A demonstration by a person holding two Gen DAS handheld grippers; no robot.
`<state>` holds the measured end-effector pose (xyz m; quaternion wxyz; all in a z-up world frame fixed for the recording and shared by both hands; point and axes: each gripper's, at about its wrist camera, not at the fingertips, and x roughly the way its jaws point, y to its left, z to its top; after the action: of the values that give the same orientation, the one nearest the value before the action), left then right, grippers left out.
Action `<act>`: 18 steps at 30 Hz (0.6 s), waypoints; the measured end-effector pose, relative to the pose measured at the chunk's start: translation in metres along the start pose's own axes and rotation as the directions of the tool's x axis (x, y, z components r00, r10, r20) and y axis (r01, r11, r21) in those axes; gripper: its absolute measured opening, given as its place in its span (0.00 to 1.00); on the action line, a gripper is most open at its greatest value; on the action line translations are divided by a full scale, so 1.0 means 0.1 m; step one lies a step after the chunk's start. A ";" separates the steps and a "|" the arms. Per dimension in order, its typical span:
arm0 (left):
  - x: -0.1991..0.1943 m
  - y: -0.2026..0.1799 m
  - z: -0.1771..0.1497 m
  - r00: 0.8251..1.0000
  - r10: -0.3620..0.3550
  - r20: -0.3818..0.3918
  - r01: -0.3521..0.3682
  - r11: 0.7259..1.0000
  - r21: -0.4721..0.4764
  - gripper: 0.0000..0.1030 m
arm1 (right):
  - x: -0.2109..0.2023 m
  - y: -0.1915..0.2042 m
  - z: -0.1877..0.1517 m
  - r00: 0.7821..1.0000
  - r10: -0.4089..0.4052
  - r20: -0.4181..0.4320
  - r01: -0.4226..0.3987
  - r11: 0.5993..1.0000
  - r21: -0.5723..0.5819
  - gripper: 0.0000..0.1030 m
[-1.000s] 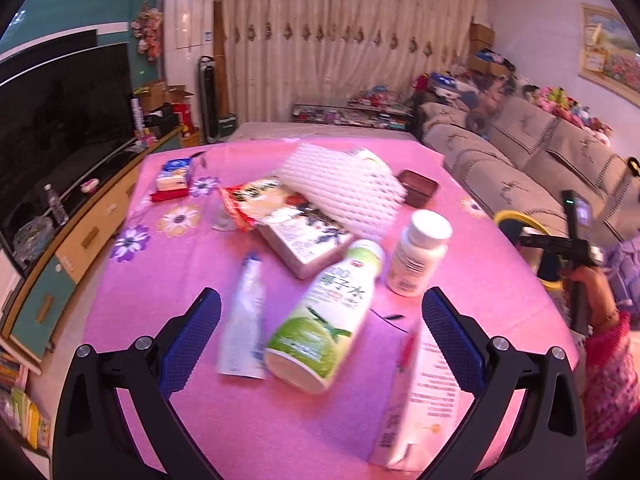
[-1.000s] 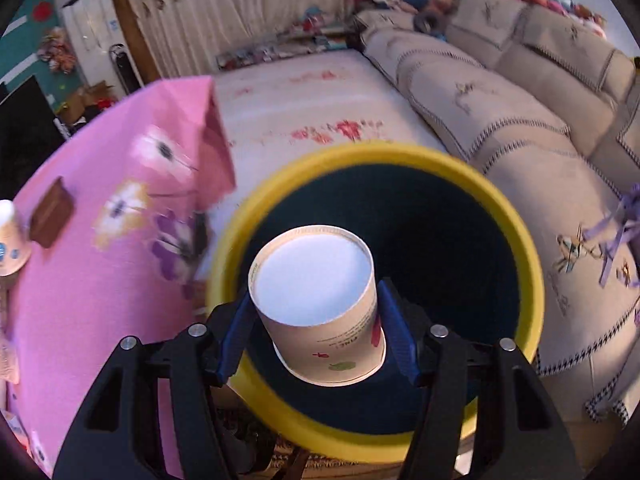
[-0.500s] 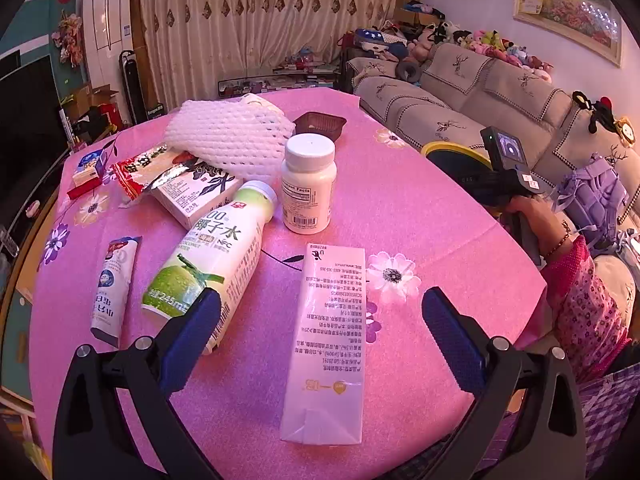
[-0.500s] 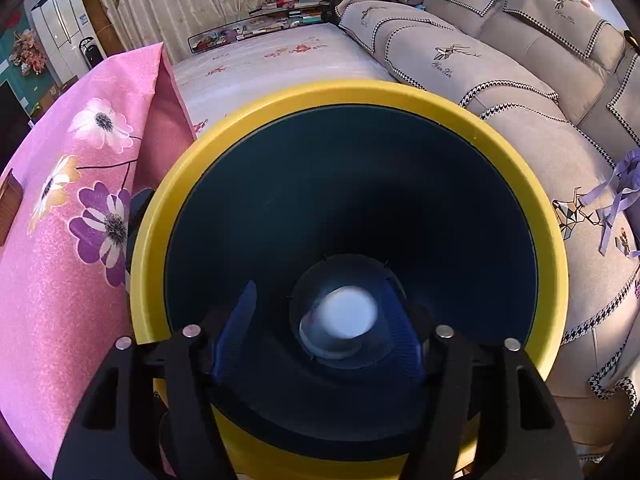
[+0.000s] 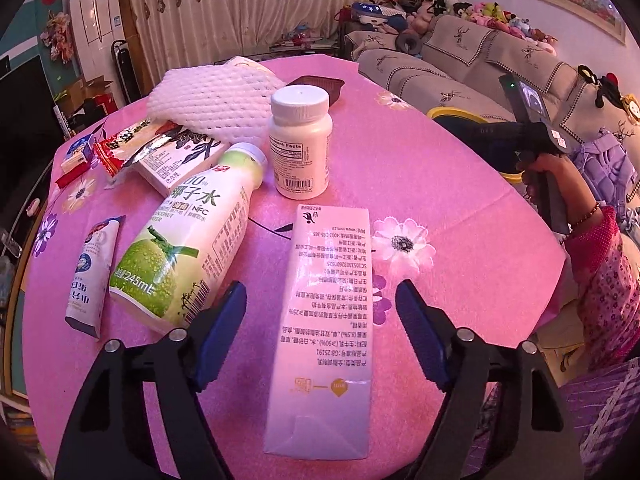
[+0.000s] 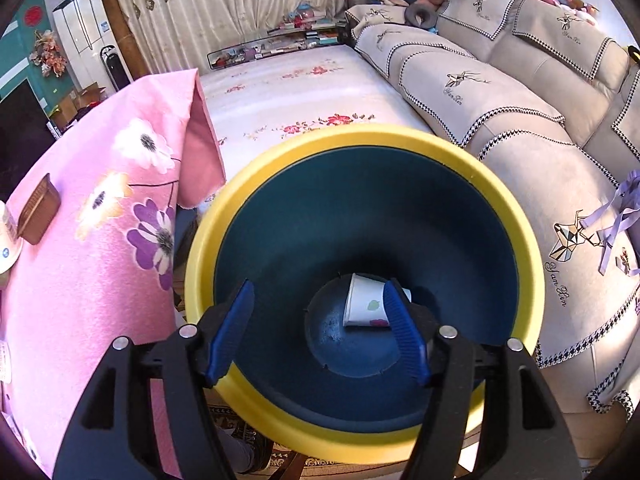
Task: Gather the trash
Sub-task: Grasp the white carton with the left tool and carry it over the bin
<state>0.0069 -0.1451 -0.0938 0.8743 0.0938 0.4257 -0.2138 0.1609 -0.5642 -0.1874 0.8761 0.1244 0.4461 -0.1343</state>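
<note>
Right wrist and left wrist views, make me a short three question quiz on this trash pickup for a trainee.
1. True or false: the paper cup lies inside the yellow-rimmed bin.
2. What lies flat between the open fingers of the left gripper?
A. milk carton
B. pill bottle
C. coconut water bottle
3. Is the right gripper holding anything?

Key: 1 true; 2 A; 3 no, it is open and empty.

paper cup (image 6: 365, 304) partly hidden behind right jaw, bin (image 5: 456, 114) mostly occluded
</note>
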 end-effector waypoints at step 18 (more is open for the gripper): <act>-0.05 0.09 -0.24 0.997 -0.063 -0.045 0.063 0.998 -0.012 0.37 | -0.16 -0.01 -0.06 0.999 0.043 0.023 -0.043 0.999 -0.005 0.64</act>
<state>-0.0086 -0.1275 -0.1046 0.8578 0.0804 0.4491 -0.2368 0.1475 -0.5607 -0.1779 0.8840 0.1306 0.4336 -0.1158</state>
